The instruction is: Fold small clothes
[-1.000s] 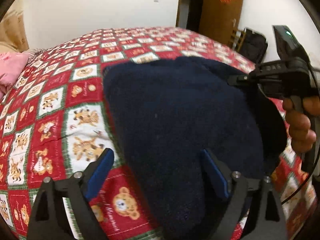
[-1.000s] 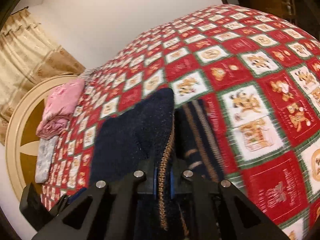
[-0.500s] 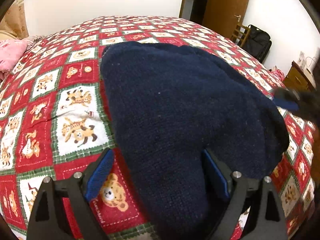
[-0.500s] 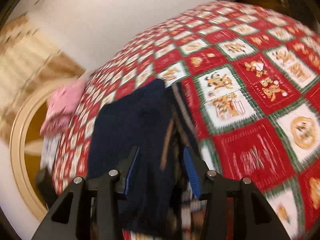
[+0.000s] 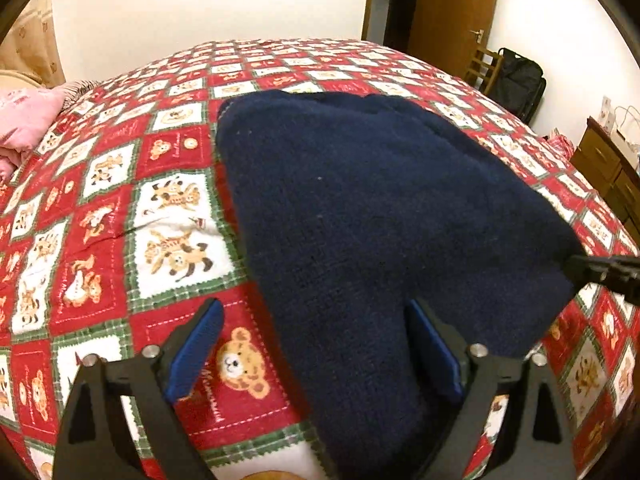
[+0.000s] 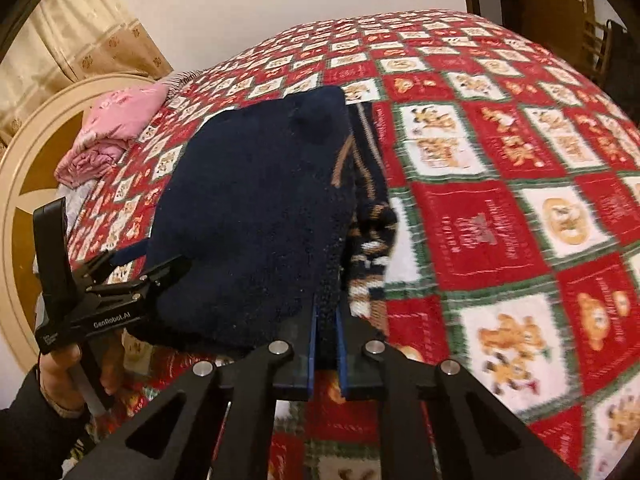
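Note:
A navy knit garment [image 5: 380,216] lies folded on the red patterned bedspread [image 5: 104,216]. My left gripper [image 5: 316,344] is open, its jaws wide apart over the garment's near left corner. The left gripper also shows in the right wrist view [image 6: 160,272] at the garment's left edge. In the right wrist view the garment [image 6: 256,208] shows a brown-striped underlayer [image 6: 370,208] on its right side. My right gripper [image 6: 326,344] is shut on the garment's near right edge. Its tip shows in the left wrist view [image 5: 600,272].
Pink folded clothes [image 6: 116,128] lie by the round headboard [image 6: 24,208] at the far left. A wooden door [image 5: 452,12], a chair with a black bag [image 5: 516,80] and a dresser [image 5: 608,176] stand beyond the bed's far right side.
My right gripper let go of the garment half a second ago, dropped to its near right edge and shut on it again. The left gripper stayed open over the near left corner.

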Tool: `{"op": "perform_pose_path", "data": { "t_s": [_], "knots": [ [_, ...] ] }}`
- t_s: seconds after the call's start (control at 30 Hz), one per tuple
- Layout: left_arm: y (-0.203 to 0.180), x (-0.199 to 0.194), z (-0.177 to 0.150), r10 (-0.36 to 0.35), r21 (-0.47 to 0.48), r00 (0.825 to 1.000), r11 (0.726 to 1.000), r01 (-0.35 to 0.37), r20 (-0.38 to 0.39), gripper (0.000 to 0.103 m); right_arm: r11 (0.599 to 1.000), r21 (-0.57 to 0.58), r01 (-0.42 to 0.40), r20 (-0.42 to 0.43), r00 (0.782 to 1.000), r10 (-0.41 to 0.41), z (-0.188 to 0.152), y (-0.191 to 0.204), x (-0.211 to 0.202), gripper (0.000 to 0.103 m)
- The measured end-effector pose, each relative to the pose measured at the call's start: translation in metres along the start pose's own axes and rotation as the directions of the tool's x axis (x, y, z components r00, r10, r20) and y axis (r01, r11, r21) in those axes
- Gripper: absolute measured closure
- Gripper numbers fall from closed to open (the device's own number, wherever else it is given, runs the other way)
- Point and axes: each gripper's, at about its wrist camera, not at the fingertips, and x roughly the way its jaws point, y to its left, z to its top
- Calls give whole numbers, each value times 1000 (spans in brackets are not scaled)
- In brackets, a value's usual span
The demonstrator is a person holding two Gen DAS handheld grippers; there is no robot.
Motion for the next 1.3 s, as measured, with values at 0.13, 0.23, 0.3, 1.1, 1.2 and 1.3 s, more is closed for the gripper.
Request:
{"op": "perform_pose_path", "data": {
  "t_s": [0.13, 0.23, 0.3, 1.1, 1.2, 1.3],
  "knots": [
    [1, 9, -3, -8, -5, 1000, 1000, 8, -24, 4, 997, 14, 73, -55, 996, -72, -3, -13, 17, 96],
    [3, 7, -6, -16, -15, 1000, 1000, 16, -18, 4, 995, -6, 97, -62, 993, -97, -3, -11, 26, 96],
    [3, 5, -6, -21, -21, 1000, 1000, 21, -22, 4, 994, -26, 110, -76, 991, -112, 0, -7, 25, 95],
    [10, 15, -9, -76, -65, 996, 995, 72, -56, 0, 998, -46, 29, -38, 999, -31, 107, 22, 110, 58],
    [7, 14, -9, -59, -56, 997, 997, 56, -58, 0, 996, -70, 45, -40, 998, -48, 107, 26, 109, 56],
    [11, 1, -5, -44, -64, 998, 997, 42, -33, 1, 991, -107, 83, -17, 996, -85, 105, 32, 100, 54]
  ]
}}
